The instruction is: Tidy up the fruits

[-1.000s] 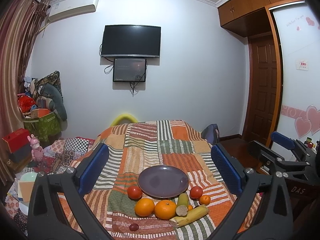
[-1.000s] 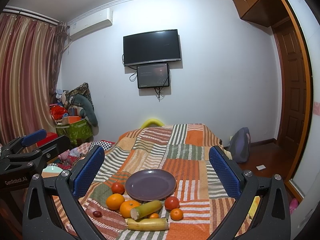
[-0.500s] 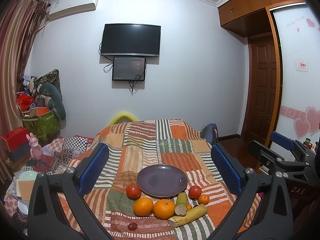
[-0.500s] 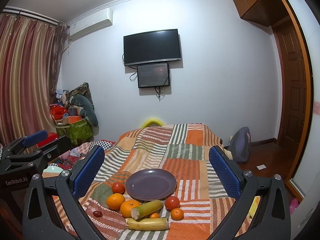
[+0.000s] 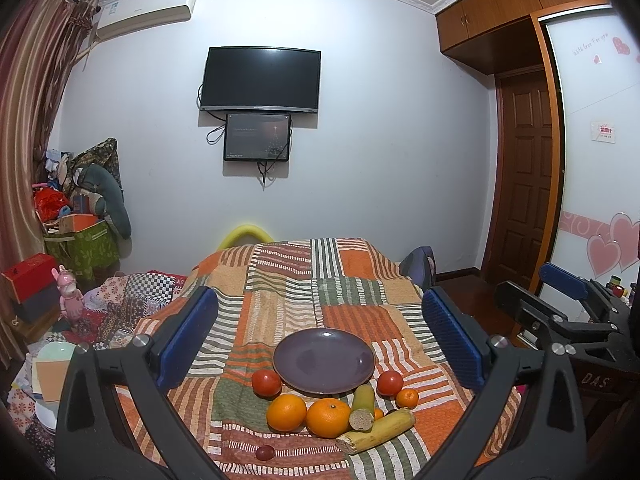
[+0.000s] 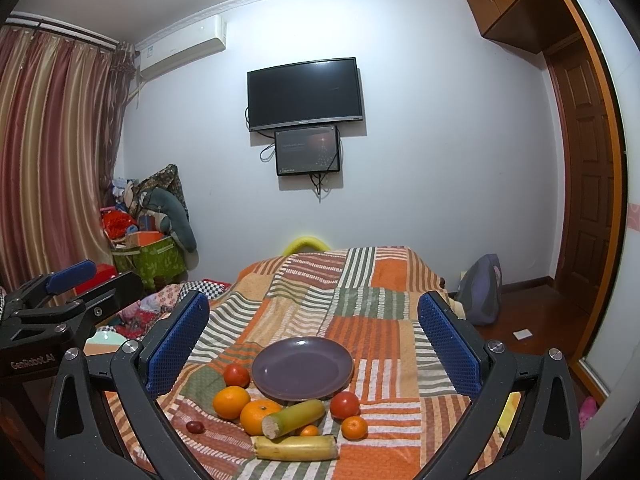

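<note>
Both tongs stand wide and hold nothing: the left tongs [image 5: 320,340] and the right tongs [image 6: 312,340] hang above the near end of the bed [image 5: 352,272], with the fruit framed between their blue padded fingers [image 5: 188,336].

The round, dark purple plate [image 5: 324,360] sits bare on the orange, green and white striped patchwork blanket [image 5: 280,280], roughly midway between the bed's side edges and towards its near edge. All the fruit lies on the blanket along the plate's near rim, so by my reading no piece has been moved yet and the step in hand is choosing the first pick.

Two large oranges [image 5: 286,412] [image 5: 329,417] lie side by side, apparently touching. A red tomato [image 5: 266,383] sits just beside the plate's left rim, another red tomato [image 5: 389,383] near its right rim, with a small tangerine [image 5: 407,397] close by. A green cut stalk piece [image 5: 363,406] rests against the yellow cut stalk piece [image 5: 376,430]; a second tiny tangerine [image 6: 309,431] is wedged between them. A small dark red grape-like fruit [image 5: 265,452] lies apart, nearest the bed's front edge.

The next move probably calls for lowering one pair of tongs around a free-standing piece, such as a tomato, and closing gently, since round fruit may roll on the soft blanket.
</note>
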### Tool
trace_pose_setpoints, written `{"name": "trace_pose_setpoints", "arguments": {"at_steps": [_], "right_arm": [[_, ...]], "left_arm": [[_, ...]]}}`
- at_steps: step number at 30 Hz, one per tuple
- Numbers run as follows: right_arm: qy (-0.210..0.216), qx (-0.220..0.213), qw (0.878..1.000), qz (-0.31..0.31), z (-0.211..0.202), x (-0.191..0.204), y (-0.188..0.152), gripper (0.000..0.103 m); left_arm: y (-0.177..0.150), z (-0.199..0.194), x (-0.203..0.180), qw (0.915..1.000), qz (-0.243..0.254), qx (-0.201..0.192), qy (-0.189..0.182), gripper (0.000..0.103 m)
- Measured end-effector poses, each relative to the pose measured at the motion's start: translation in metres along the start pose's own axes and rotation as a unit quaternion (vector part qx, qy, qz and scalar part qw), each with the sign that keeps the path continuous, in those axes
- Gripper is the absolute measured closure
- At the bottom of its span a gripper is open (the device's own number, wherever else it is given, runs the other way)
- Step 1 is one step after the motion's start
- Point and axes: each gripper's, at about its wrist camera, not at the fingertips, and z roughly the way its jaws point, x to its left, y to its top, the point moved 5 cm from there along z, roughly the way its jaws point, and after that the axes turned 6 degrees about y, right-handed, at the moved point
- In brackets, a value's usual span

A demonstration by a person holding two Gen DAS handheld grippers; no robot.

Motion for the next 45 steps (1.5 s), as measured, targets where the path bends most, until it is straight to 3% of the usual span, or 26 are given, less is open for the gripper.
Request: {"name": "trace_pose_setpoints", "arguments": {"at_steps": [12, 15, 20, 26, 31, 35, 38, 45], "right_arm": [[0.013, 0.026, 1.0, 0.012, 0.013, -0.008, -0.009, 0.0], [0.01, 0.035, 0.999, 0.011, 0.019, -0.011, -0.013, 0.002], [0.007, 0.062, 0.998, 0.008, 0.032, -0.016, -0.023, 0.013], [0.01, 0.109, 0.994, 0.018, 0.052, -0.029, -0.04, 0.027], [0.014, 0.148, 0.989, 0.029, 0.069, -0.039, -0.057, 0.035], [0.021, 0.19, 0.98, 0.047, 0.086, -0.048, -0.075, 0.039], [0.025, 0.211, 0.975, 0.057, 0.096, -0.053, -0.086, 0.041], [0.022, 0.262, 0.963, 0.061, 0.115, -0.061, -0.112, 0.041]], "left_arm": [[-0.006, 0.013, 0.005, 0.9999, -0.003, 0.017, -0.003, 0.0], [-0.008, 0.022, 0.009, 0.9996, -0.001, 0.028, 0.0, 0.011], [-0.017, 0.045, 0.016, 0.998, 0.001, 0.062, -0.005, 0.022], [-0.037, 0.076, 0.031, 0.9943, -0.003, 0.106, 0.003, 0.023], [-0.06, 0.102, 0.045, 0.9886, 0.002, 0.15, 0.014, 0.023], [-0.081, 0.127, 0.054, 0.9792, -0.001, 0.203, 0.005, 0.023], [-0.098, 0.146, 0.058, 0.9705, -0.007, 0.241, -0.002, 0.023], [-0.129, 0.178, 0.058, 0.9575, -0.007, 0.288, -0.002, 0.023]]}}
